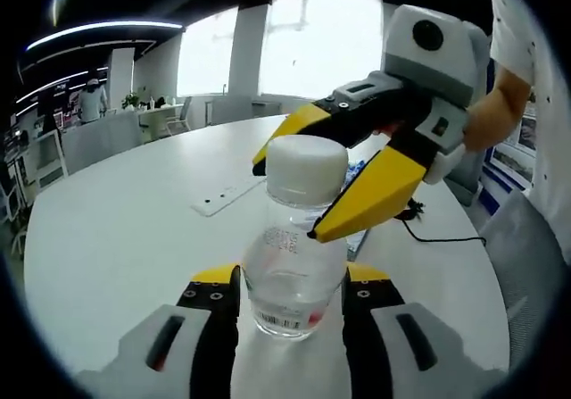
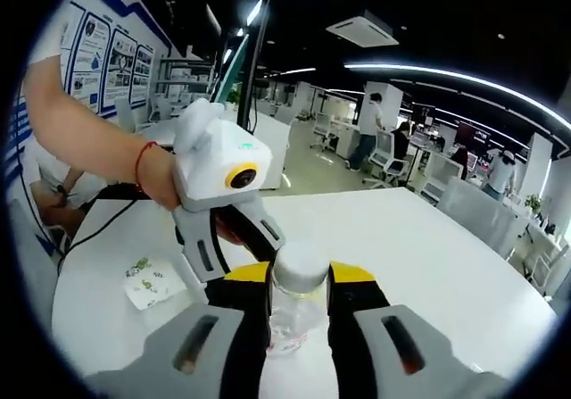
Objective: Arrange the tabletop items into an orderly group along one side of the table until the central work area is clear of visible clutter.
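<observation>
A clear plastic bottle with a white cap stands upright over the white table. My left gripper is shut on its lower body, a black-and-yellow jaw pressed to each side. My right gripper comes in from the right, and its yellow jaws clamp the cap and neck. In the right gripper view, the right gripper has its jaws tight against the cap. The left gripper reaches in from the left, held by a hand with a red wrist cord, and grips the bottle lower down.
A flat white strip lies on the table beyond the bottle. A black cable trails near the right edge. A small printed wrapper lies to the left. A grey chair stands beside the table. Desks and people are far behind.
</observation>
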A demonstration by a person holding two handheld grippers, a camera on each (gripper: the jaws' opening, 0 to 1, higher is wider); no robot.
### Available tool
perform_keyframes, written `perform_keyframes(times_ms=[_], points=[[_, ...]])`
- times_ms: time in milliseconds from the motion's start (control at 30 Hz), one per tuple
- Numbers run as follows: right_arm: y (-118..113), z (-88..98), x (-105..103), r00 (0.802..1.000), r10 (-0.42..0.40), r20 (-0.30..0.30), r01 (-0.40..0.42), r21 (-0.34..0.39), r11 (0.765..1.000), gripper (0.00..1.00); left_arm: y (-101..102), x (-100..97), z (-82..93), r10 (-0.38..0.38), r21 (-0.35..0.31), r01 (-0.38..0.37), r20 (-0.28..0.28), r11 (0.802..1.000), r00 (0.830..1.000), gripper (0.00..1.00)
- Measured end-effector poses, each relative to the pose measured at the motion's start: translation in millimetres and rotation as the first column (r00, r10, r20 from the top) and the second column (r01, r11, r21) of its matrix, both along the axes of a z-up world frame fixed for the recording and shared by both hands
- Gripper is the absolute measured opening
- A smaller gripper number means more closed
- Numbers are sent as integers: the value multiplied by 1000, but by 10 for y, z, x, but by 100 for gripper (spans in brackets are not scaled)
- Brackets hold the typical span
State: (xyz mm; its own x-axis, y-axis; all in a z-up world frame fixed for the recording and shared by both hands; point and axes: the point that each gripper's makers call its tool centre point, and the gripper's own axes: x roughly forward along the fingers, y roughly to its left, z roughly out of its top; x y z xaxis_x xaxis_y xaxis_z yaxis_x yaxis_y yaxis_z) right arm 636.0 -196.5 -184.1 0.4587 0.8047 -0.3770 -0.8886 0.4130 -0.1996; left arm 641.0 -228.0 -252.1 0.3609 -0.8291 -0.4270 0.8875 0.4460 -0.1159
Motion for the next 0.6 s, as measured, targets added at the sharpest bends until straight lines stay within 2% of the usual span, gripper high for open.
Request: perform_keyframes(times_ms=[600], points=[[-16, -20, 3, 1000, -6, -9, 6, -5, 1000, 28, 9, -26, -1, 1, 4, -1, -5, 1000, 1000, 50]])
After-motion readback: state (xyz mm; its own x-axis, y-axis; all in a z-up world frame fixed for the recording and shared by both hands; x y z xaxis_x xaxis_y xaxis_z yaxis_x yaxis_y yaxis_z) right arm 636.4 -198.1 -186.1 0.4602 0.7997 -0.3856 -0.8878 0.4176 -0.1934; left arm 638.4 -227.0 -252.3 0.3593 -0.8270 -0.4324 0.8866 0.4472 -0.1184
